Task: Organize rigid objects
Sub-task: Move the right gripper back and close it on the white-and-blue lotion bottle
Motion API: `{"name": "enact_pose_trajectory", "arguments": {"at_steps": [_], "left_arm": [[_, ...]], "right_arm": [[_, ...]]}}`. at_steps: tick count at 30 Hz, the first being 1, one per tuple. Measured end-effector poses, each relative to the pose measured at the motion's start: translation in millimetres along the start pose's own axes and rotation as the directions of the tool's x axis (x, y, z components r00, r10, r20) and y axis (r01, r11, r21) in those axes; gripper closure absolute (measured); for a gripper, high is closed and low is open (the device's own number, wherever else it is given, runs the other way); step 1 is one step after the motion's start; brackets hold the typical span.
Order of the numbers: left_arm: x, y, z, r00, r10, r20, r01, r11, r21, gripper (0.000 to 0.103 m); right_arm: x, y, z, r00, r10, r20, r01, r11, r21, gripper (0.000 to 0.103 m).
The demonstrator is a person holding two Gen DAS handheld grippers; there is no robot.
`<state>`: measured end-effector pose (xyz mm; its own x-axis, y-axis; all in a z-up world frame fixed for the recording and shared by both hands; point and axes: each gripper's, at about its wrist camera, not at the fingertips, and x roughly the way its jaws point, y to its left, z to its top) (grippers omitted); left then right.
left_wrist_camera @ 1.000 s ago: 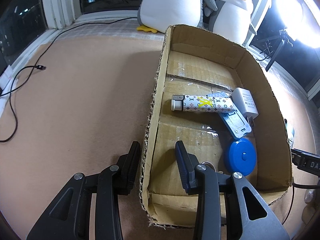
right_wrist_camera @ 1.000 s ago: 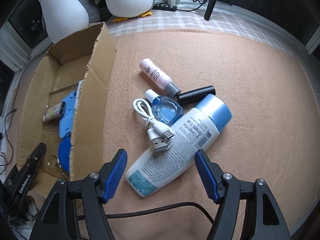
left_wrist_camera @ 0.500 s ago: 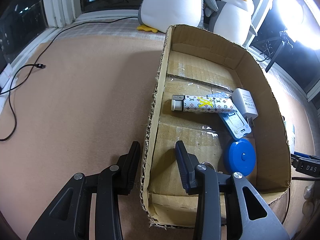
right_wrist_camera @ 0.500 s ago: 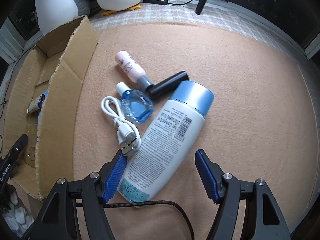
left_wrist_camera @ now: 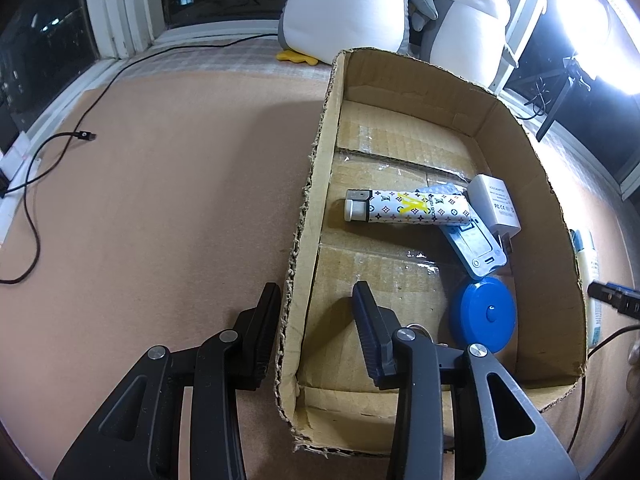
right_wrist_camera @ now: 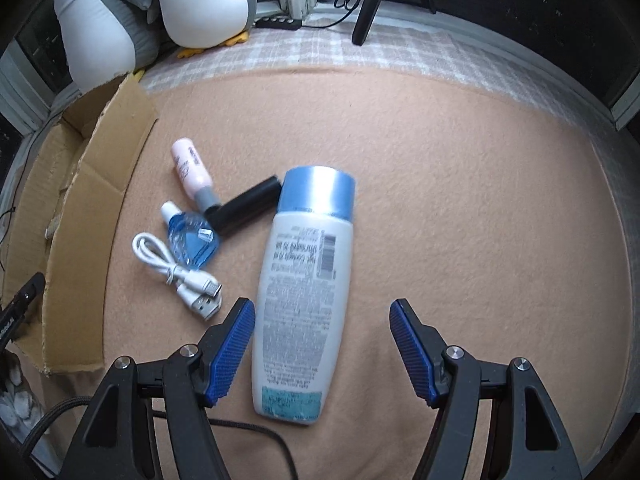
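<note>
The cardboard box (left_wrist_camera: 312,208) holds a patterned tube (left_wrist_camera: 408,212), a white charger (left_wrist_camera: 494,204), a light blue device (left_wrist_camera: 476,248) and a round blue case (left_wrist_camera: 484,316). My left gripper (left_wrist_camera: 316,290) straddles the box's left wall with its jaws opening. The outer finger is against the wall and the inner finger stands apart from it. My right gripper (right_wrist_camera: 322,305) is open above a white bottle with a blue cap (right_wrist_camera: 308,280), which lies lengthwise between the fingers. Left of the bottle lie a pink bottle (right_wrist_camera: 190,168), a black tube (right_wrist_camera: 248,204), a small blue bottle (right_wrist_camera: 192,240) and a coiled white cable (right_wrist_camera: 176,272).
Everything sits on a tan mat (right_wrist_camera: 460,200). Two plush penguins (left_wrist_camera: 348,4) stand behind the box by the window. A black cable (left_wrist_camera: 36,184) trails over the mat's left side. A tripod leg (right_wrist_camera: 368,0) stands at the far edge, and a bright lamp (left_wrist_camera: 600,20) glares at right.
The right gripper slid rightward over the mat, so the white bottle now lies centred between its fingers and the box sits further left in view. The left gripper stayed at the wall.
</note>
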<state>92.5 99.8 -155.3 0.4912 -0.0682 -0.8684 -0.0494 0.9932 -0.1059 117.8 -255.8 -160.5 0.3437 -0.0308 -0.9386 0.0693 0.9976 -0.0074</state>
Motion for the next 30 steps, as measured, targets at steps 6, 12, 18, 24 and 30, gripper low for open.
{"name": "enact_pose_trajectory", "arguments": {"at_steps": [6,12,18,24,30], "left_arm": [[-1,-1,0,1.0,0.011,-0.004,-0.011,1.0,0.002,0.065],[-1,-1,0,1.0,0.012,-0.004,-0.012,1.0,0.0,0.065],[-1,-1,0,1.0,0.012,-0.004,-0.012,1.0,0.0,0.065],[-1,-1,1,1.0,0.013,-0.004,-0.013,1.0,0.002,0.065],[-1,-1,0,1.0,0.014,-0.004,-0.014,1.0,0.007,0.065]], "right_arm": [[7,6,14,1.0,0.011,0.017,-0.011,1.0,-0.013,0.039],[18,8,14,0.999,0.041,-0.006,-0.041,0.999,-0.002,0.057],[19,10,12,0.998,0.058,-0.009,-0.058,0.998,-0.011,0.059],[17,7,8,0.997,0.074,0.006,-0.074,0.997,0.003,0.059],[15,15,0,0.998,0.049,0.047,-0.046,0.998,-0.051,0.06]]}}
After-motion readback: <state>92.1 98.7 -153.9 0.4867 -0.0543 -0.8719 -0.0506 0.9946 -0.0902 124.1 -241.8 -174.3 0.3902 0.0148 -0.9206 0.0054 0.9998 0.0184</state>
